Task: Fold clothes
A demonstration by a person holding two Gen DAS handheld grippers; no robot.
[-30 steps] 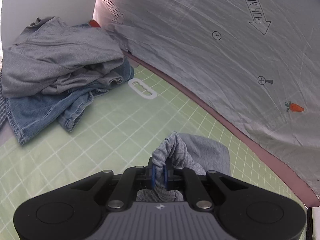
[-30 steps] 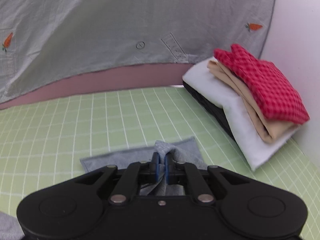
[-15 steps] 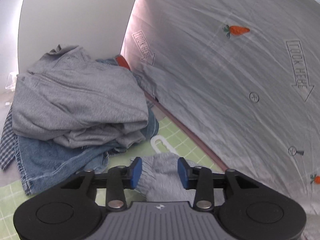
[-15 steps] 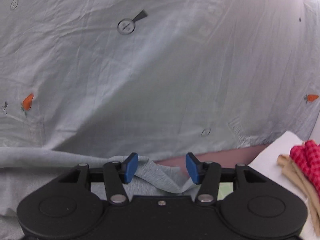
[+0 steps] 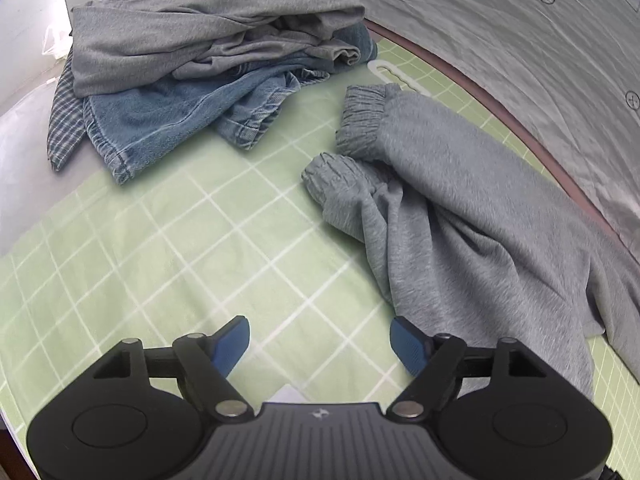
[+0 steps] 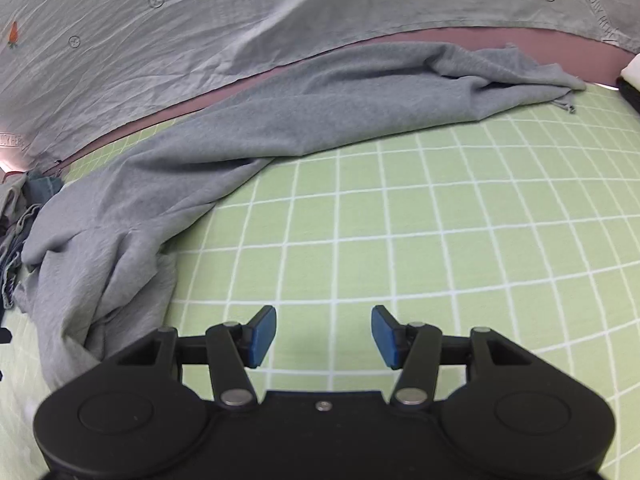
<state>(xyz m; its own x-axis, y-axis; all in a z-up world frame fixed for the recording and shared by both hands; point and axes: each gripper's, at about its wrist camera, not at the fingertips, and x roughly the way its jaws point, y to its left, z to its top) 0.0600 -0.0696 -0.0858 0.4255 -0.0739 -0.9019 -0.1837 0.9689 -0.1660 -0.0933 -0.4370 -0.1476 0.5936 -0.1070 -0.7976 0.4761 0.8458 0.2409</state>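
Grey sweatpants of soft knit fabric (image 5: 460, 208) are spread lengthwise along the far side of the green mat with a white grid (image 5: 168, 240), close to the mauve edge where a grey backdrop sheet printed with carrots and arrows (image 5: 520, 40) hangs. In the left wrist view a heap of unfolded clothes (image 5: 208, 52) is seen at the far left, made up of a grey zip garment on top, blue denim beneath and a checked cloth at the bottom. A white plastic hanger-like piece (image 5: 390, 74) is partly hidden just beyond the two elastic cuffs of the sweatpants, which lie side by side near the heap but apart from it. The left claw (image 5: 320, 346) is held wide apart over bare mat, nothing between its blue pads (image 5: 230, 344), with the trouser leg just beside its right pad. In the right wrist view the sweatpants (image 6: 280, 128) are seen stretched from the crumpled legs at the left to the waist end at the far right, near a white and black folded stack (image 6: 630, 76) at the frame edge. The right claw (image 6: 323, 336) is likewise spread open and empty above the mat (image 6: 460, 220), apart from the garment.
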